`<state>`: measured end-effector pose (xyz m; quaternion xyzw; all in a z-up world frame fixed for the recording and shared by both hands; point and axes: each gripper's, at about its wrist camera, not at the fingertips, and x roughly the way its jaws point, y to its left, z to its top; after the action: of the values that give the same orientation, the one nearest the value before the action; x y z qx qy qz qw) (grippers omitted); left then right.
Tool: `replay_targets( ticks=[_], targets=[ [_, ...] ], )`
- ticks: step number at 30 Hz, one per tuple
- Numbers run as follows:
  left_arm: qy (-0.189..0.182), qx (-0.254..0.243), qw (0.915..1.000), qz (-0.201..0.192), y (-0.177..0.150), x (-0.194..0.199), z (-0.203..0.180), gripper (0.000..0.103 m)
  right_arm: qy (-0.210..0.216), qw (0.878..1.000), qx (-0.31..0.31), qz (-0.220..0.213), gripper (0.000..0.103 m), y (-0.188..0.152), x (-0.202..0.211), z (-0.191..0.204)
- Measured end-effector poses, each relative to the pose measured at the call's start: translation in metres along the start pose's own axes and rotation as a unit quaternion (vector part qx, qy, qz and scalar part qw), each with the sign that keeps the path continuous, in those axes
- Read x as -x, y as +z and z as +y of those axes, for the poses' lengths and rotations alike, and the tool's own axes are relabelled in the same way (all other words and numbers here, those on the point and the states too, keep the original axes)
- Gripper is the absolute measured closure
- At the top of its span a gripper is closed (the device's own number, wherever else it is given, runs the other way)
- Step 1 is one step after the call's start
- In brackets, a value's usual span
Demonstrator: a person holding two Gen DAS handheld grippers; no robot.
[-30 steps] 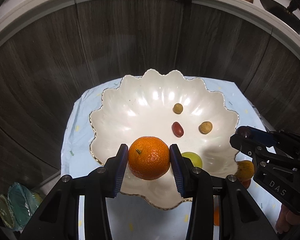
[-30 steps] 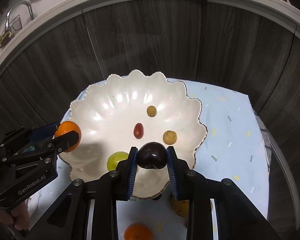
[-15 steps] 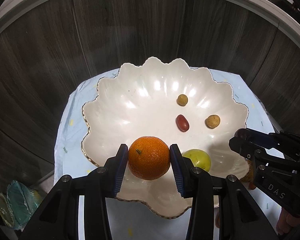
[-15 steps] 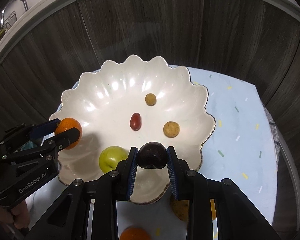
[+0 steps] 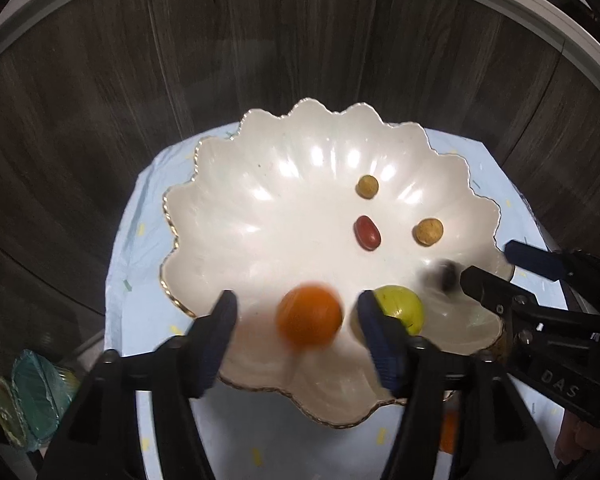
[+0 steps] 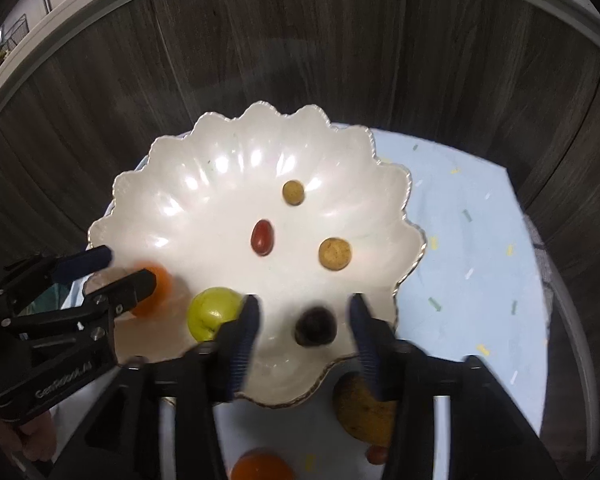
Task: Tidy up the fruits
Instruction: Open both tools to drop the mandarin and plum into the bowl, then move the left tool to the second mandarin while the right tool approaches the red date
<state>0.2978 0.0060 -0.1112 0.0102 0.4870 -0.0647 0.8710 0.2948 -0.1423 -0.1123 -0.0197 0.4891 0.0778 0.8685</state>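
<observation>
Both grippers' jaws had just been opening. Left gripper [image 5: 294,320] stood released, blurred round orange [image 5: 310,316] loose between its dark ribbed pads, clear of both, over the glossy white scalloped bowl [image 5: 260,216] with gold rim. Right gripper [image 6: 302,320] likewise released, dark plum [image 6: 315,326] free between its pads. Smooth green fruit [image 6: 212,312], oval red fruit [image 6: 263,237] and two rough tan balls lay in the bowl on pale blue speckled cloth [image 6: 468,240].

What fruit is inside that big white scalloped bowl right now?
The bowl holds a green fruit, a red one and two small tan ones. An orange and a dark plum blur above it. The black fingers cover the bowl's near edge.
</observation>
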Motion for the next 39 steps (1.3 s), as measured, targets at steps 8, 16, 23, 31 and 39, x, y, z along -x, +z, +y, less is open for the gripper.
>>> replay_targets(
  ticks=[8, 16, 23, 31, 39],
  targets=[
    [0.014, -0.002, 0.9999, -0.002, 0.003, 0.012, 0.002, 0.025, -0.008, 1.0, -0.004, -0.016, 0.031, 0.001, 0.013, 0.001],
    [0.021, -0.008, 0.9996, -0.016, 0.003, 0.03, -0.001, 0.018, -0.015, 0.999, -0.012, -0.031, 0.026, -0.002, 0.032, 0.0],
    [0.02, -0.012, 0.9993, -0.028, 0.002, 0.049, -0.009, 0.016, -0.021, 0.999, -0.015, -0.044, 0.026, -0.005, 0.052, -0.004],
    [0.018, -0.022, 0.9988, -0.041, -0.001, 0.069, -0.022, 0.016, -0.026, 0.998, -0.026, -0.057, 0.026, -0.012, 0.072, -0.013],
    [0.015, -0.027, 0.998, -0.055, -0.008, 0.086, -0.037, 0.016, -0.034, 0.996, -0.033, -0.07, 0.026, -0.025, 0.092, -0.024]
  ],
)
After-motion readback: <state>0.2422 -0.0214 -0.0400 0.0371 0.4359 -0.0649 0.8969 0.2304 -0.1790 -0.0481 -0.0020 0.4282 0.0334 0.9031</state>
